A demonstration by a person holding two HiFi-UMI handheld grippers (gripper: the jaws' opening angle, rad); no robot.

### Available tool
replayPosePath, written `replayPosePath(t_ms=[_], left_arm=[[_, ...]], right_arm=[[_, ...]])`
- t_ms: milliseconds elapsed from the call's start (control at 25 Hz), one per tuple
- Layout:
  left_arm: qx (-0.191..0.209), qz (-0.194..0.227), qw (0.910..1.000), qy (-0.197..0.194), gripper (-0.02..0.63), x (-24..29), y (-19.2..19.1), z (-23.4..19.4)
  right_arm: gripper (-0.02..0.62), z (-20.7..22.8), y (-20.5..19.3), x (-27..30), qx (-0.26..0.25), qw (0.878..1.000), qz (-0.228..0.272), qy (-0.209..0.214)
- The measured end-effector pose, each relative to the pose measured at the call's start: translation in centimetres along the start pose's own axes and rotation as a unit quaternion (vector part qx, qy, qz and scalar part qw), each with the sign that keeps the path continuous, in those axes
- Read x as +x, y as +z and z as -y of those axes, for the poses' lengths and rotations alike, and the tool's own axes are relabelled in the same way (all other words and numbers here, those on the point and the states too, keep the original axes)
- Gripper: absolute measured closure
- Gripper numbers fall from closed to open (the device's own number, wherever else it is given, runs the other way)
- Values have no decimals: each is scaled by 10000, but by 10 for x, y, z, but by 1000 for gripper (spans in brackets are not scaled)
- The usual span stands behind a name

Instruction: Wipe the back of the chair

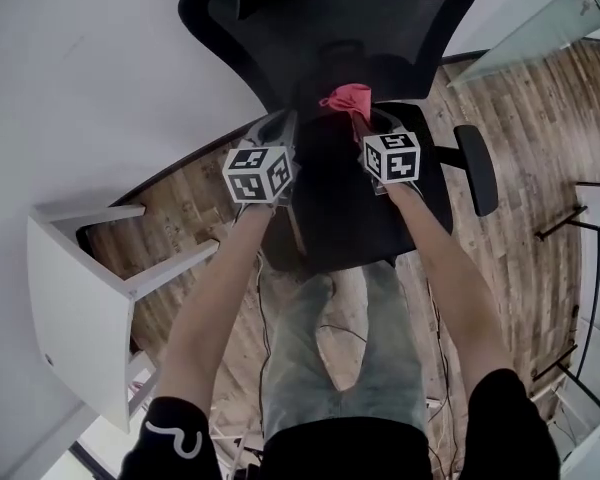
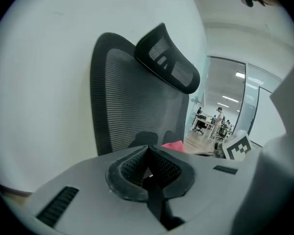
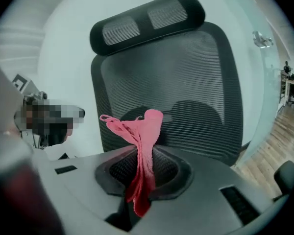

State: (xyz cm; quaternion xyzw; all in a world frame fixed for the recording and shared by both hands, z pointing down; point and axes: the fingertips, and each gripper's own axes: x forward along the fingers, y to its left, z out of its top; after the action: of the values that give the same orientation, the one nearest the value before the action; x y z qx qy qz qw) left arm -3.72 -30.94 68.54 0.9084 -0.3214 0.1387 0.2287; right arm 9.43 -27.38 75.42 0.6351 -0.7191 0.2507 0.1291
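While the chair back [image 3: 176, 77] stands upright on the far side, facing both grippers, the right hand-held gripper [image 3: 143, 173] is clamped on a cloth [image 3: 146, 131] pointing up; the left hand-held gripper [image 2: 148, 174] is closed, empty.

Your short black sleeves [image 1: 195, 460] carry a white curl on the left one; your trousers [image 1: 292, 368] are grey-green. Your left claw [image 2: 148, 173] and right claw [image 3: 142, 173] are pale grey shells with black ribbed pads [image 2: 129, 168], each topped by a black-and-white marker cube [image 1: 258, 173].
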Motion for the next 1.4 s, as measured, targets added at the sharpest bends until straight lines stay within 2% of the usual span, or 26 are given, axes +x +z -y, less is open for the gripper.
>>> replayPosePath(t_ms=[280,440,560,800,1000,1400], left_arm=[[-230,150,9989,369,581,-69,-7,-74],[-440,225,9964,691,581,-105,-17,-117],[-599,234,9939,899,581,-126,-31,-131],[-692,198,9914,1096,581,-137,-47,-138],[-695,156,9911,1127,581,-127,-54,-124],[-562,98,9932,1013,581,-85,-41,-76]], right_arm=[[523,-124,-19,43,-403,9955,-271,808],[523,-172,-29,66,-571,9915,-442,1086],[522,-184,-44,76,-732,9887,-637,1144],[522,-176,-55,87,-818,9876,-787,1088],[522,-149,-58,86,-724,9888,-857,984],[522,-64,-52,72,-536,9924,-936,597]])
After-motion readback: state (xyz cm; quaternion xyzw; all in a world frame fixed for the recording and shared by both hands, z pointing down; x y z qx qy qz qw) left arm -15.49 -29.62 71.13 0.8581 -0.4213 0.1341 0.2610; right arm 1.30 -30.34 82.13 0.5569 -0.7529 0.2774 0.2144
